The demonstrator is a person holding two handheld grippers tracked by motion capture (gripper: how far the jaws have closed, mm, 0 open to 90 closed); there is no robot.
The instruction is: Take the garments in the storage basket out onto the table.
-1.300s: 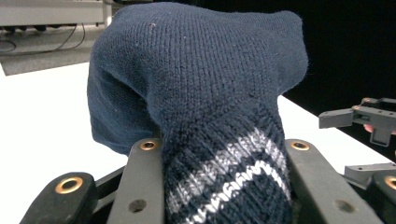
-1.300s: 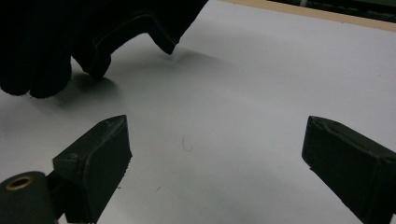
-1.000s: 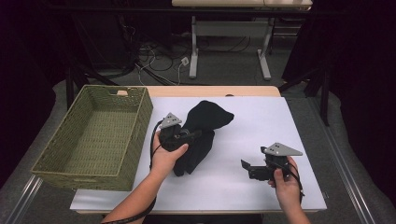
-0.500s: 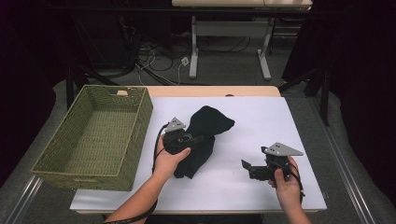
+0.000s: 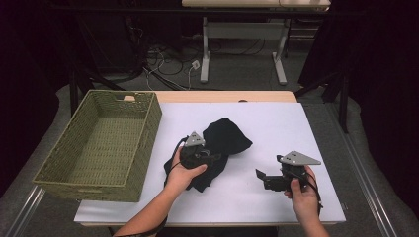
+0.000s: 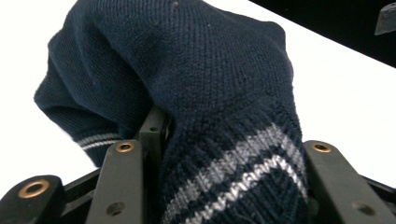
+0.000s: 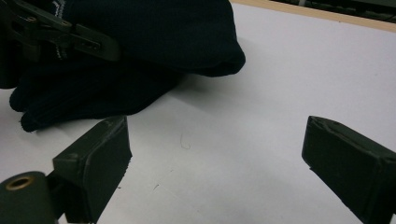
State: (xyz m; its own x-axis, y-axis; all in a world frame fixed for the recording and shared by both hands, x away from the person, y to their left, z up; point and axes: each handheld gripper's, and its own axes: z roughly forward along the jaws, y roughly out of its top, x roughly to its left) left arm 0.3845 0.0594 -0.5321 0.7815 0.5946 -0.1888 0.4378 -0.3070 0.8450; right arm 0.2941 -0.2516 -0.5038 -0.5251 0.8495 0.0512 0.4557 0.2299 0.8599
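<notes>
A dark navy knit garment [image 5: 228,136] with grey stripes lies crumpled in the middle of the white table top [image 5: 296,123]. My left gripper [image 5: 206,157] is at its left side, shut on a bunched fold of the knit. In the left gripper view the striped hem [image 6: 233,163] sits between the two jaws and the rest of the garment [image 6: 187,60] bulges above them. My right gripper [image 5: 262,178] rests low at the right front of the table, open, with nothing between its pads [image 7: 105,149]. From there the garment [image 7: 154,37] and the left gripper [image 7: 60,37] show farther off.
A green woven basket [image 5: 148,123] stands at the table's left edge, open side up, with nothing visible in it. Bare white surface [image 7: 261,93] lies between the garment and my right gripper. Desk legs and cables are on the floor beyond the table.
My left gripper has shifted a little to the right and toward me, pulling the garment with it into a tighter bunch. The right gripper has stayed put.
</notes>
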